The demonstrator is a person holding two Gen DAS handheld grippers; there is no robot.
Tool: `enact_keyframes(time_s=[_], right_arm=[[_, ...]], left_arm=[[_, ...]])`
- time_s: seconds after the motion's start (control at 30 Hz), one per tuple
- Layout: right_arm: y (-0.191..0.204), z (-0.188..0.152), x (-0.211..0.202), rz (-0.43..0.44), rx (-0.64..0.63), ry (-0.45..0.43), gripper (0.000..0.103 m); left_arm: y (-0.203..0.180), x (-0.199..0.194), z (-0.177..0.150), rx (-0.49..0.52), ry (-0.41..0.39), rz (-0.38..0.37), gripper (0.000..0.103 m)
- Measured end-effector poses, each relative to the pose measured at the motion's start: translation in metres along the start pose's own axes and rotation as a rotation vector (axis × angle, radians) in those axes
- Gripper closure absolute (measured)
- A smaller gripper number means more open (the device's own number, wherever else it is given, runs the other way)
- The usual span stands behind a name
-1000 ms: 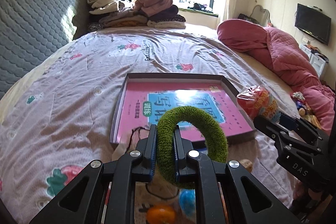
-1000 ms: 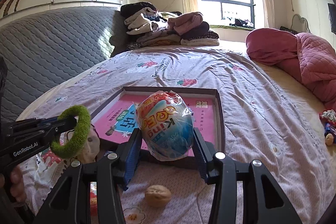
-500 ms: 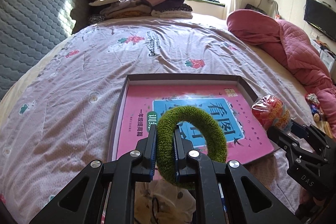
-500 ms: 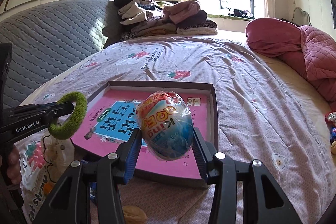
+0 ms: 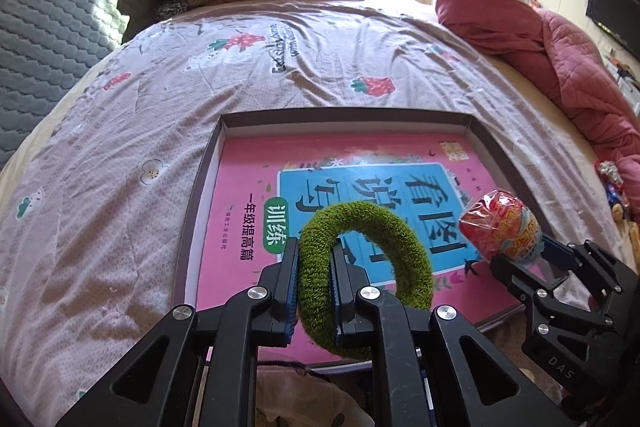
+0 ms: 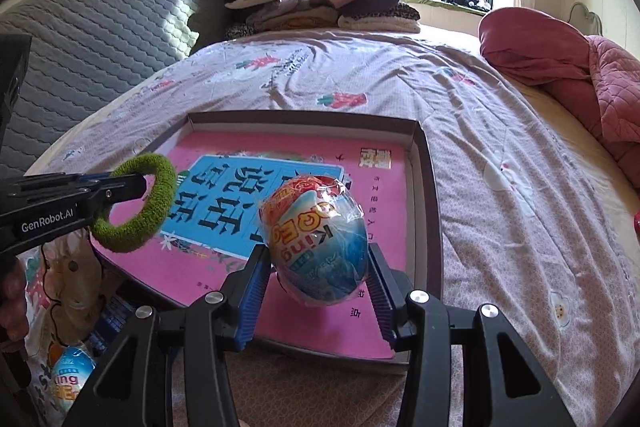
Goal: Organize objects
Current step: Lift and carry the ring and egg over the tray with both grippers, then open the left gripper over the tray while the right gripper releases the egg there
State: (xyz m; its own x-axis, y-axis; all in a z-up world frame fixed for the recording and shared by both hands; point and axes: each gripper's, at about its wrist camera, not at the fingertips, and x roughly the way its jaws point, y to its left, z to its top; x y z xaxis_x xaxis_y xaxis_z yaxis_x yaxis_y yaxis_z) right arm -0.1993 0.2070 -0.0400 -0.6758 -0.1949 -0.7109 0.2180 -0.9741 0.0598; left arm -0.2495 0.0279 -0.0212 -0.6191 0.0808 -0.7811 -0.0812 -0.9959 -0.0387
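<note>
Left wrist view: the left tongs [image 5: 313,279] pinch a green ring [image 5: 362,275] over the tray [image 5: 200,187]. The right tongs [image 6: 318,279] hold a wrapped egg [image 6: 318,243].

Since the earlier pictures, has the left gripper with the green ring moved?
Yes. The left gripper, shut on the green ring, has advanced over the shallow box, whose near edge now lies beneath it.

- Left gripper [image 5: 314,267]: angled downward, jaws nearly together, pinching something thin.
- Right gripper [image 6: 318,267]: angled downward, jaws partly spread (gripping a rounded item).
</note>
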Motion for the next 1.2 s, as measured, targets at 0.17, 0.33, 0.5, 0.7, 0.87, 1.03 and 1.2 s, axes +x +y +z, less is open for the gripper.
enact_keyframes(time_s=[0.17, 0.33, 0.5, 0.7, 0.87, 1.03, 1.2], right_arm=[[-0.002, -0.002, 0.002, -0.005, 0.004, 0.008, 0.055], [0.0, -0.005, 0.004, -0.017, 0.0, 0.023, 0.055], [0.0, -0.004, 0.006, -0.024, 0.008, 0.028, 0.055], [0.003, 0.0, 0.0, -0.018, 0.004, 0.012, 0.05], [0.005, 0.002, -0.004, -0.015, 0.006, 0.004, 0.047], [0.003, 0.005, -0.01, -0.013, 0.013, -0.011, 0.046], [0.004, 0.008, -0.021, -0.011, 0.014, -0.039, 0.046]], left_arm=[[0.0, 0.015, -0.001, -0.005, 0.057, 0.012, 0.089], [0.0, 0.024, -0.003, 0.0, 0.084, 0.033, 0.087], [0.002, 0.032, -0.007, -0.004, 0.111, 0.042, 0.087], [0.006, 0.029, -0.008, -0.024, 0.116, 0.031, 0.085], [0.007, 0.024, -0.009, -0.032, 0.12, 0.034, 0.079], [0.008, 0.015, -0.007, -0.044, 0.112, 0.02, 0.069], [0.007, -0.002, -0.003, -0.047, 0.077, 0.026, 0.061]])
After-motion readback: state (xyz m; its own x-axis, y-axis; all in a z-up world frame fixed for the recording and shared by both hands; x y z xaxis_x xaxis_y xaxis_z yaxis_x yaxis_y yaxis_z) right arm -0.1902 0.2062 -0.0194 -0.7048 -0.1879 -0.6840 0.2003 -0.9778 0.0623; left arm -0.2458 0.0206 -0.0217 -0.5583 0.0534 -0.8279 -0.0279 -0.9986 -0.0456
